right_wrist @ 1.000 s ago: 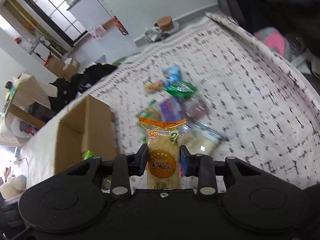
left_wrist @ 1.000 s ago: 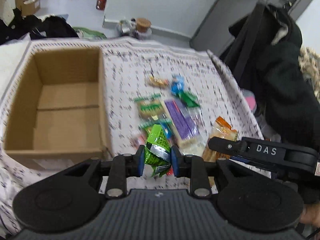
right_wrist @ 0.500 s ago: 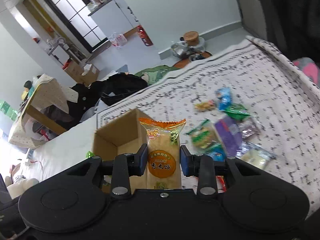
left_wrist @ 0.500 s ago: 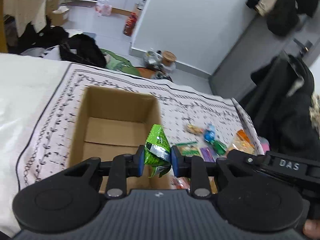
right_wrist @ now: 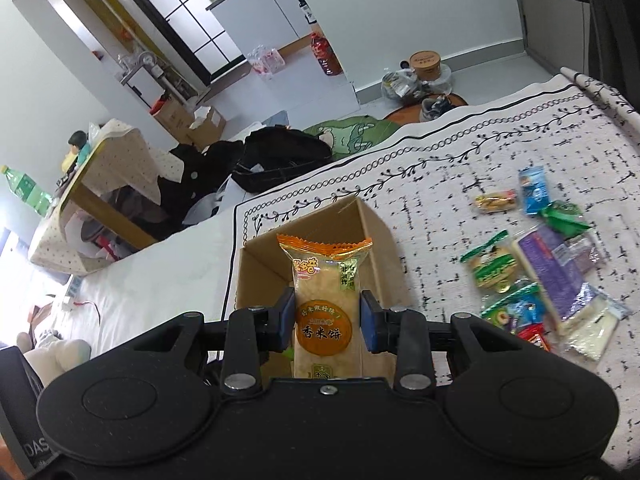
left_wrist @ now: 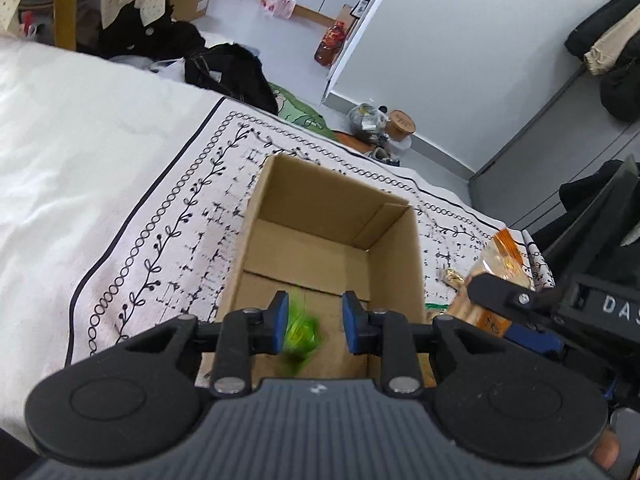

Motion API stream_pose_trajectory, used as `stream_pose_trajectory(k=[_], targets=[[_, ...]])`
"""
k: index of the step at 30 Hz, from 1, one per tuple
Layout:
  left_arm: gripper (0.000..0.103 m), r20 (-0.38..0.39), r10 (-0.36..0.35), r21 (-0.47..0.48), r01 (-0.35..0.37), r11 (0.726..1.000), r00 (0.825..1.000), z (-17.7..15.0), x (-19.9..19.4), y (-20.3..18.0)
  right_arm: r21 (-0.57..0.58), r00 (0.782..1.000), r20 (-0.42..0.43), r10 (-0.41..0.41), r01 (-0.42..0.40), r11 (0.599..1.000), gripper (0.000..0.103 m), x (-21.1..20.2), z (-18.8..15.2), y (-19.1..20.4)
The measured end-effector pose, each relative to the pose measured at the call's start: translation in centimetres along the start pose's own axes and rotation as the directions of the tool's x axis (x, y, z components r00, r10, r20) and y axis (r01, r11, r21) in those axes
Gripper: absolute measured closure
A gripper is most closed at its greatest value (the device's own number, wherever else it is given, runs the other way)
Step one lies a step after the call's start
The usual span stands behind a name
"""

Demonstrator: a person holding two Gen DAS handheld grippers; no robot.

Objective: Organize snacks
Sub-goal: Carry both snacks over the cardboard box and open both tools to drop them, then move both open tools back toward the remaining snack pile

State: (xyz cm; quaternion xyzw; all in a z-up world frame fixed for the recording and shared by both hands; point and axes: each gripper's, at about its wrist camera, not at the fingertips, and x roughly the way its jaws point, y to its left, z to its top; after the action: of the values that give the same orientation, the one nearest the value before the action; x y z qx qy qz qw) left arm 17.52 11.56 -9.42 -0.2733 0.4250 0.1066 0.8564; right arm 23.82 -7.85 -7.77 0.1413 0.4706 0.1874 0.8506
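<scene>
- Your left gripper has its blue pads apart, above the open cardboard box, low in the middle of the left wrist frame.
- The green packet between those pads is a motion-blurred smear. You cannot tell from it which way it points, or whether it touches the left pad or the box floor.
- The box's near wall is cut off behind the gripper body, so its near end is hidden.
- Your right gripper is clamped on the orange rice cracker pack, at the centre of the right wrist frame.
- That pack stands upright, long axis running up the frame, crimped orange seal at the top and printed label facing the camera. Its bottom edge is hidden behind the gripper body.
- Behind the pack sits the box; only its far corner and side walls show, the floor being covered by the pack.
- In the left wrist view the same pack appears at the right edge, partly hidden by the right gripper's black arm.
- The loose snacks lie spread at the right of the right wrist frame, well apart from the box; several labels are too blurred to read.
- Everything rests on a white cloth with black vine borders and dashes.
- Beyond it are a grey floor, dark bags, a red bottle and white walls.
</scene>
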Motion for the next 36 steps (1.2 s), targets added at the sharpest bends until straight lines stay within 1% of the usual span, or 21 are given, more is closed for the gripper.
stream_pose_trajectory(k=[3,4,6,8,9,10,11,12,14,16,18,20,23,29,34,36], targets=[[0.073,-0.010,-0.001,-0.017,0.000,1.000,1.000,-0.2,0.1,0.5,-0.008,1.000,-0.027,0.001,-0.001,1.000,0.069,0.9,-0.3,0.6],[0.071,-0.012,0.002,-0.018,-0.003,1.000,1.000,-0.2,0.2,0.6,-0.012,0.999,-0.042,0.001,-0.001,1.000,0.068,1.2,-0.3,0.8],[0.065,-0.012,0.009,-0.019,-0.009,1.000,1.000,-0.1,0.3,0.8,-0.007,0.998,-0.056,-0.011,0.011,1.000,0.064,1.3,-0.5,0.9],[0.054,-0.010,0.017,-0.020,-0.017,1.000,1.000,-0.1,0.3,1.0,-0.001,0.998,-0.055,-0.023,0.023,1.000,0.052,1.1,-0.7,0.8],[0.052,-0.008,0.022,-0.020,-0.022,1.000,1.000,-0.1,0.3,1.0,0.002,0.998,-0.051,-0.032,0.032,0.999,0.050,0.8,-0.7,0.7],[0.047,-0.008,0.026,-0.021,-0.026,0.999,1.000,-0.2,0.3,1.0,0.004,0.998,-0.046,-0.041,0.041,0.999,0.047,0.6,-0.8,0.6],[0.042,-0.010,0.031,-0.021,-0.031,0.999,0.999,-0.1,0.3,0.9,0.004,0.998,-0.040,-0.049,0.049,0.999,0.045,0.3,-0.8,0.4],[0.040,-0.013,0.035,-0.019,-0.035,0.999,0.999,-0.1,0.3,0.8,0.006,0.998,-0.035,-0.059,0.059,0.998,0.044,-0.1,-0.9,0.1],[0.030,-0.016,0.045,-0.010,-0.045,0.999,0.999,-0.2,0.3,0.5,0.018,0.997,-0.027,-0.076,0.076,0.997,0.041,-0.7,-0.9,-0.7],[0.025,-0.016,0.055,0.004,-0.055,0.998,0.998,-0.4,0.2,0.0,0.029,0.996,-0.016,-0.091,0.092,0.995,0.038,-1.5,-1.1,-1.6],[0.023,-0.021,0.059,0.020,-0.059,0.998,0.998,-0.6,0.2,-0.5,0.036,0.994,-0.008,-0.108,0.109,0.993,0.036,-2.2,-1.2,-2.6],[0.019,-0.022,0.062,0.041,-0.061,0.997,0.998,-0.9,0.1,-1.2,0.050,0.993,-0.001,-0.122,0.122,0.991,0.032,-2.8,-1.3,-3.7],[0.015,-0.021,0.061,0.072,-0.059,0.996,0.998,-1.4,-0.1,-2.3,0.071,0.989,0.021,-0.146,0.144,0.987,0.025,-4.1,-1.5,-5.4],[0.010,-0.028,0.037,0.117,-0.033,0.993,0.999,-2.4,-0.6,-4.8,0.115,0.984,0.048,-0.170,0.164,0.980,0.021,-6.3,-1.9,-8.7],[0.010,-0.032,0.007,0.161,-0.001,0.987,0.999,-3.1,-1.1,-7.0,0.143,0.981,0.068,-0.182,0.171,0.975,0.021,-8.0,-2.2,-11.3],[0.010,-0.034,-0.003,0.164,0.009,0.986,0.999,-3.3,-1.3,-7.6,0.153,0.979,0.073,-0.190,0.177,0.972,0.021,-8.5,-2.4,-12.4]])
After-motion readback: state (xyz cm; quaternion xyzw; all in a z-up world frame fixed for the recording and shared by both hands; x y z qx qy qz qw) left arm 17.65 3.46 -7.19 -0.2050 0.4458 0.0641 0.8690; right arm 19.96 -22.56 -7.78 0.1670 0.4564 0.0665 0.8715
